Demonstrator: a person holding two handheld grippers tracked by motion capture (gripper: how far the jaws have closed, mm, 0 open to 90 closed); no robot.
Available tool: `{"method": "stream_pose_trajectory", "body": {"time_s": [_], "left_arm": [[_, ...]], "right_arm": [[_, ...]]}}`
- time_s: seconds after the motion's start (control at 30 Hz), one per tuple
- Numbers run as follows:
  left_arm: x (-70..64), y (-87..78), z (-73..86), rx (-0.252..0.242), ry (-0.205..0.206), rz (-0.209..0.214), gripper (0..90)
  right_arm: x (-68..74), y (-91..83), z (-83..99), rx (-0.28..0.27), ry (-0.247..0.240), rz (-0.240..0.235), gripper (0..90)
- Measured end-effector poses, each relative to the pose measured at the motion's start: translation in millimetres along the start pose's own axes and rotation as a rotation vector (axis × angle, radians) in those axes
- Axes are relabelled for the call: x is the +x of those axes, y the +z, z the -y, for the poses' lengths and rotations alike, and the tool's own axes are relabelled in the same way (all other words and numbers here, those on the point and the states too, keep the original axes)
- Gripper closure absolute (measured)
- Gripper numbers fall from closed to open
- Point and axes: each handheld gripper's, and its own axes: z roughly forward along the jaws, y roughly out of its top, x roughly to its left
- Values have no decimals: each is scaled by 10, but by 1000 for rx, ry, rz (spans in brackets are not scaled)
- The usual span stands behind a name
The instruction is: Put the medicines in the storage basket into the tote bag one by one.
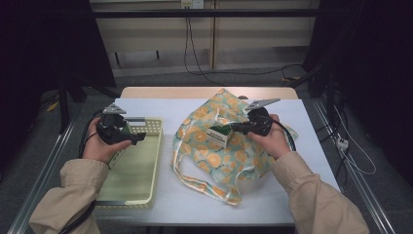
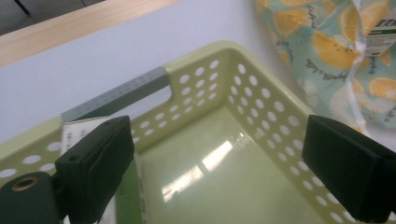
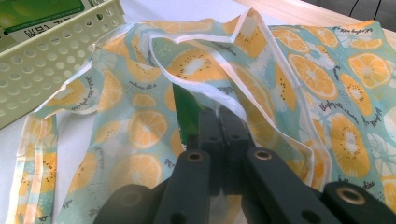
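The person wears beige long sleeves (image 1: 311, 195) with gathered cuffs. Each hand-held gripper is matte black: the left hand-held gripper (image 1: 139, 137) and the right hand-held gripper (image 1: 233, 128) both carry a grey three-cornered plate on top, and black cables trail from them. Blocky black jaws show brass-coloured pivot bushings and small round screw holes.

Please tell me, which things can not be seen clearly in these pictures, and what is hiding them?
- Green-and-white box: in the right gripper view the closed jaws of the right gripper cover all but a green edge; in the high view its print is too small to read.
- Inside of the orange-print bag: hidden by its own cloth.
- Second box in the basket: blocked by a jaw of the left gripper.
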Motion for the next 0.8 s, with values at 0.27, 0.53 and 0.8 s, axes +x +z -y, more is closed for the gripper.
{"method": "stream_pose_trajectory", "body": {"time_s": [0.27, 0.53, 0.8], "left_arm": [[162, -63, 78, -5, -16, -51, 102], [301, -134, 180, 1, -52, -95, 105], [357, -74, 357, 64, -60, -136, 193]], "right_arm": [[-1, -5, 3, 2, 1, -3, 900], [-8, -2, 20, 3, 2, -3, 900], [-2, 7, 23, 7, 1, -7, 900]]}}
